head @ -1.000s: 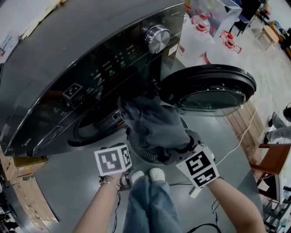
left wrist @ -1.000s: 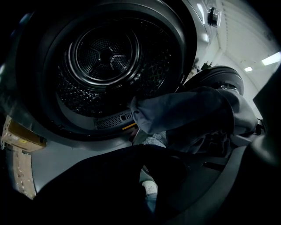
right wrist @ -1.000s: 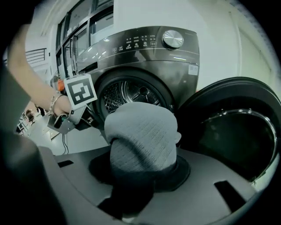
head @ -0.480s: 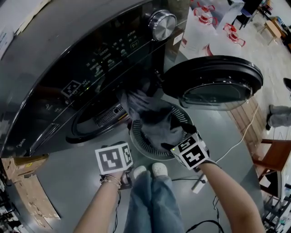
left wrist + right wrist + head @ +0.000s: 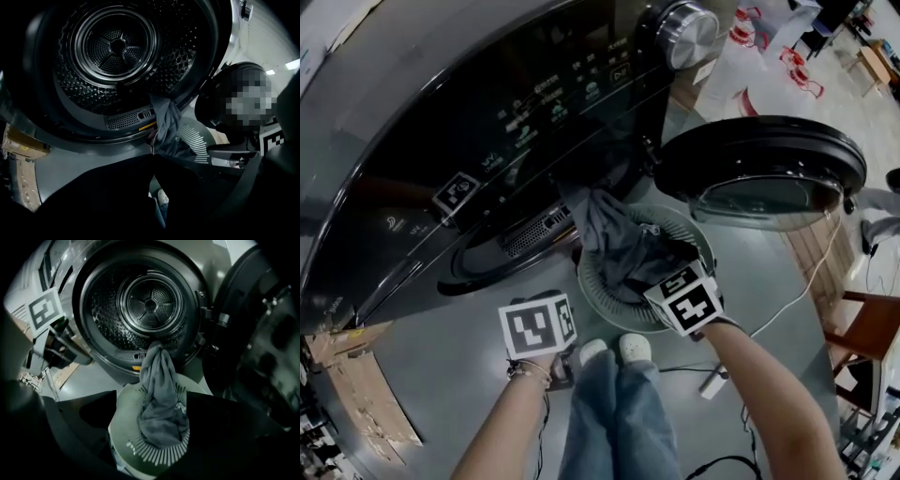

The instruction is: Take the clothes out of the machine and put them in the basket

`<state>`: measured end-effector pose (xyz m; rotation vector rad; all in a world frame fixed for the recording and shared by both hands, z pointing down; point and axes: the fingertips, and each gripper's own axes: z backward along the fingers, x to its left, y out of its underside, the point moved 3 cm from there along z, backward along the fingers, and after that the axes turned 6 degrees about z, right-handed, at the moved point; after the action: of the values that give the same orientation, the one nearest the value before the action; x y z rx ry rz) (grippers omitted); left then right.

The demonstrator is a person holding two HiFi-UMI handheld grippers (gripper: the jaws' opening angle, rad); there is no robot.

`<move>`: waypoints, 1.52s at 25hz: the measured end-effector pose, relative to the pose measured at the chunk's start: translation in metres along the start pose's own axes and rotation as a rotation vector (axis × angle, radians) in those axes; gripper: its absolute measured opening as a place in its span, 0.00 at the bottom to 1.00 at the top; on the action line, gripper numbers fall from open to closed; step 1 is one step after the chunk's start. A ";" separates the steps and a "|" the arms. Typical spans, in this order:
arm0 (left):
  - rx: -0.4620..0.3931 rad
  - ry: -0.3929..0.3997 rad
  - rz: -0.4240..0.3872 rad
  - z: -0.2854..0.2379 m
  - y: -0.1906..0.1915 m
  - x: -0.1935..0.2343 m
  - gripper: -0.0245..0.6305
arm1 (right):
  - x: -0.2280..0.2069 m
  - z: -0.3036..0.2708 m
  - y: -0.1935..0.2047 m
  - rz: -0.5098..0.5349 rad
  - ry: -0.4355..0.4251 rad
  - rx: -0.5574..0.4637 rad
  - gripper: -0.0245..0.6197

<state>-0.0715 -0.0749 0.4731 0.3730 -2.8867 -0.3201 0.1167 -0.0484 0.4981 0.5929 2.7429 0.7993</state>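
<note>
A grey garment (image 5: pixel 623 246) hangs from the lip of the dark machine's drum (image 5: pixel 150 301) down into the round pale slotted basket (image 5: pixel 598 298) on the floor. Its bunched end (image 5: pixel 159 394) rests inside the basket (image 5: pixel 124 413). My right gripper (image 5: pixel 154 427) hovers just over the basket. Its jaws have just been opening and now stand wide, one on each side of the cloth without pressing it. My left gripper (image 5: pixel 152 157) is shut and empty, left of the basket and low before the drum opening. The garment (image 5: pixel 166 124) shows to its right.
The machine's round door (image 5: pixel 764 169) stands swung out to the right, over the basket's far side. The person's white shoes (image 5: pixel 619 349) are right behind the basket. A cardboard box (image 5: pixel 356 375) lies at left, a cable and power strip (image 5: pixel 712 382) and a wooden chair (image 5: pixel 872 328) at right.
The right gripper has come down with the garment, which was lifted and bunched before; the cloth now lies in the basket and the jaws have let it go. The left gripper sank slightly.
</note>
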 end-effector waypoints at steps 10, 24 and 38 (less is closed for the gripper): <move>-0.018 0.011 -0.017 -0.034 -0.024 0.030 0.04 | -0.010 -0.092 -0.077 -0.002 0.070 -0.138 0.73; -0.017 -0.021 -0.149 -0.064 -0.030 0.048 0.04 | -0.019 -0.152 -0.086 0.032 0.103 -0.038 0.10; 0.022 0.020 -0.174 -0.005 -0.001 -0.005 0.04 | 0.010 -0.030 0.008 0.016 0.011 0.092 0.10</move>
<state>-0.0658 -0.0754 0.4768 0.6298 -2.8455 -0.3107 0.1009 -0.0517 0.5260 0.6315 2.8009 0.6851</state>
